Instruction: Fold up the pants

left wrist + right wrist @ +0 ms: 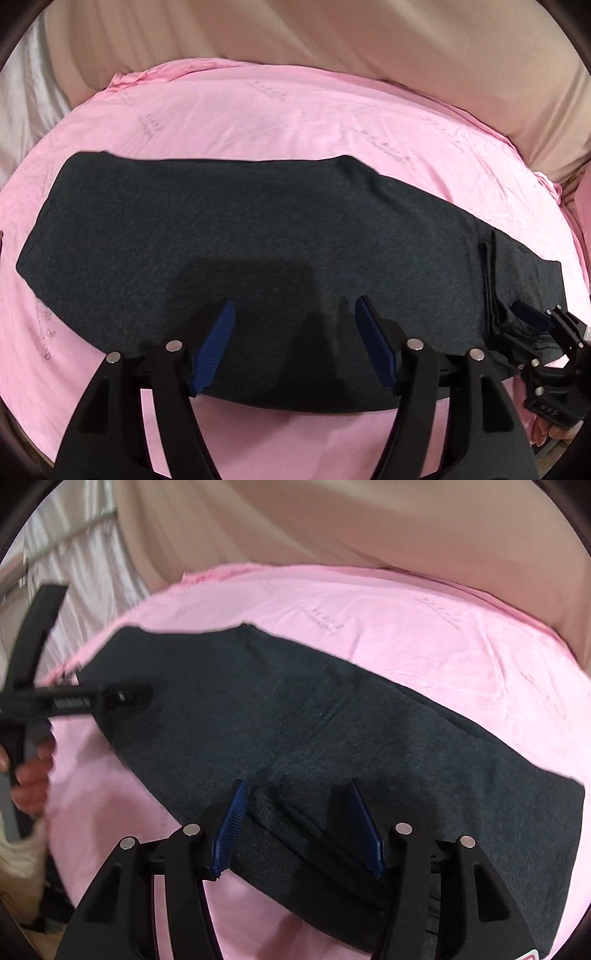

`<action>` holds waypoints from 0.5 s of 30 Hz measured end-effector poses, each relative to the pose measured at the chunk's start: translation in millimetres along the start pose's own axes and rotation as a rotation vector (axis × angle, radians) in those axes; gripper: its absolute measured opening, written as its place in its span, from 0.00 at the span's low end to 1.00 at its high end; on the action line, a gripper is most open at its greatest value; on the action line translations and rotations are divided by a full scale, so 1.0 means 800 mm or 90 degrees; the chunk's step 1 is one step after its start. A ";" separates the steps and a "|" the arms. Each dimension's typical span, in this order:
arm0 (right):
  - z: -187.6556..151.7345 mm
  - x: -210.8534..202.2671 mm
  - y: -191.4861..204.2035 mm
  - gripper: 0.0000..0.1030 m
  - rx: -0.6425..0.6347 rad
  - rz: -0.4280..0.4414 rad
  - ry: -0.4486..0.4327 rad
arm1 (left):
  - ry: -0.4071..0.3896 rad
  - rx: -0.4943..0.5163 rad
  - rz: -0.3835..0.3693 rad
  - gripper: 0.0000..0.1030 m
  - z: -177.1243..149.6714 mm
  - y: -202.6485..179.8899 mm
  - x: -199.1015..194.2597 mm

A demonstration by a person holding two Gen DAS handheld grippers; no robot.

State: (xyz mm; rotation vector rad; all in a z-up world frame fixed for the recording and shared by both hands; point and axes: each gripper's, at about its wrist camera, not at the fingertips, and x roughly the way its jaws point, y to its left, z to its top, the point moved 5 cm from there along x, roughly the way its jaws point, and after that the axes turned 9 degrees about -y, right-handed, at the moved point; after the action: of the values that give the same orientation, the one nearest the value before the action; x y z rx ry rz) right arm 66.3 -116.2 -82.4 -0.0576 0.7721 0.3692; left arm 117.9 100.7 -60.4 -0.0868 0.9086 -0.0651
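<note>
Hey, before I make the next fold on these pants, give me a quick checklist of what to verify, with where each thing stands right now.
1. Left gripper open and empty: ok, jaws spread above the pants.
2. Right gripper open and empty: ok, jaws spread over the near edge of the cloth.
3. Pants lying flat: mostly ok; a bunch of pleats sits at the right end near the right gripper.
4. Pants fully on the pink sheet: ok, sheet shows along every visible edge.
5. Grippers apart from each other: ok, one at each end.
6. Layers under the top one lined up: cannot tell, they are hidden.
</note>
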 end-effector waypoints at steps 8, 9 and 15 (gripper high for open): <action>0.022 -0.007 -0.025 0.08 0.082 0.025 -0.015 | -0.006 -0.014 -0.015 0.64 0.003 0.014 0.001; 0.031 -0.011 -0.024 0.08 0.090 0.032 -0.025 | -0.006 -0.016 -0.015 0.64 0.005 0.015 0.001; 0.060 0.032 0.032 0.08 0.070 0.102 -0.016 | -0.014 -0.034 -0.004 0.64 0.013 0.032 -0.002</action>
State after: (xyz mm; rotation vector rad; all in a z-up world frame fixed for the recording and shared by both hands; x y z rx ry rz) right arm 106.3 -75.7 -63.3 0.1129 0.7738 0.4769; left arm 125.4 127.0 -55.5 -0.1407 0.8876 -0.0461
